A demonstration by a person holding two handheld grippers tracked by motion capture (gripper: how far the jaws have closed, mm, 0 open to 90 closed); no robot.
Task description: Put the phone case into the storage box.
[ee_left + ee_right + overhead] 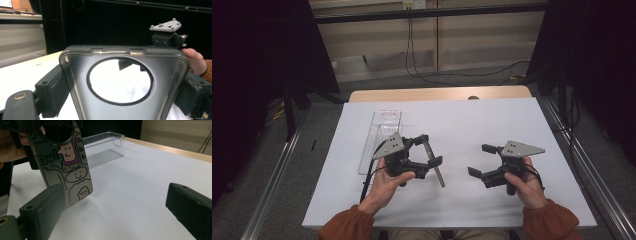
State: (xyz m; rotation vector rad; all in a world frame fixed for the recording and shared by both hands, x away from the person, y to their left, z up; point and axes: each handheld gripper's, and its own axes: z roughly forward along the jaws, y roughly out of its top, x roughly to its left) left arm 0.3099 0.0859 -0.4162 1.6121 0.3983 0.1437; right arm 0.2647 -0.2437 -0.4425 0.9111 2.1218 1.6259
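Observation:
My left gripper (431, 150) is shut on a clear phone case (435, 166), held edge-up just above the white table (472, 117). In the left gripper view the case (77, 71) stands between the two pads (51, 88), its large round camera hole facing me. From the right gripper view, the case (73, 171) shows cartoon faces printed on its back. My right gripper (479, 160) is open and holds nothing, a hand's width right of the case. Its jaws stand wide apart around (116, 207), pointing toward the case.
A clear plastic box (381, 135) lies open on the left part of the table, also seen behind the case as box (105, 147). A wooden table edge (439, 93) runs along the far side. Cables hang on the wall beyond.

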